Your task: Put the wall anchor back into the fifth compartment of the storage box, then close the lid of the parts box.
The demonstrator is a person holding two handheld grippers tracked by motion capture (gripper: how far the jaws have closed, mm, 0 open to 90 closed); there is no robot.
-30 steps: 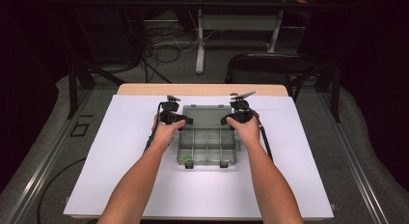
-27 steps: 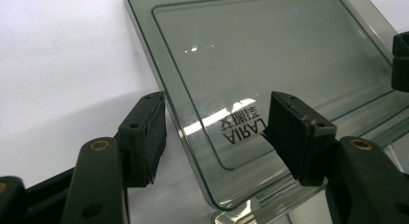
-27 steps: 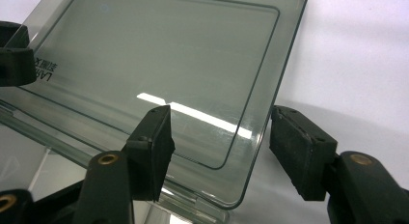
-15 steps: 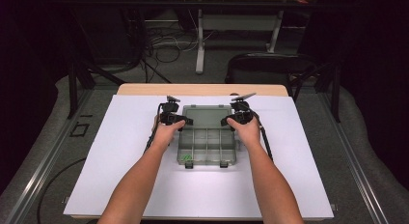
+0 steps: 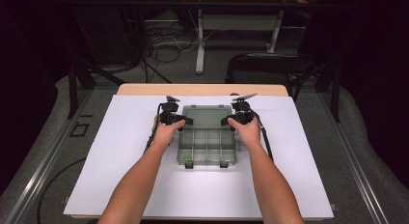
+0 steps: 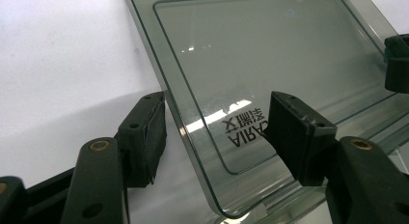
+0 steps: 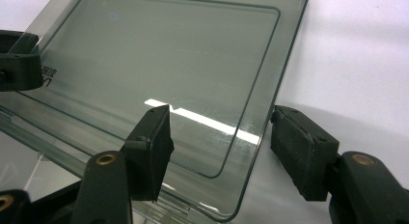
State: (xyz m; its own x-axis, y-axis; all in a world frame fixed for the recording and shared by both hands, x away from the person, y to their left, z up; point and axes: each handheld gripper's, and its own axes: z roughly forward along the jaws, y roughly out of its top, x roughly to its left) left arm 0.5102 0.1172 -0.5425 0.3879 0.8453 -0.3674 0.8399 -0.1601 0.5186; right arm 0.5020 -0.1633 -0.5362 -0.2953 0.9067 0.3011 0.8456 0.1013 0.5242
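High view: a clear plastic box (image 5: pixel 207 137) lies open in the middle of the white table (image 5: pixel 111 156), one gripper at each side of its lid.
The left gripper (image 6: pixel 214 132) stands wide, straddling the lid's (image 6: pixel 270 55) left edge without pressing it. The right gripper (image 7: pixel 219 144) stands wide too, straddling the lid's right edge.

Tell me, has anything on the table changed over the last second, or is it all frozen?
Almost nothing visibly changed. The left gripper and the right gripper sit where they were, at either side edge of the clear box's open lid, jaws apart and straddling those edges without pressing on them. The clear box lies in the same spot on the white sheet.
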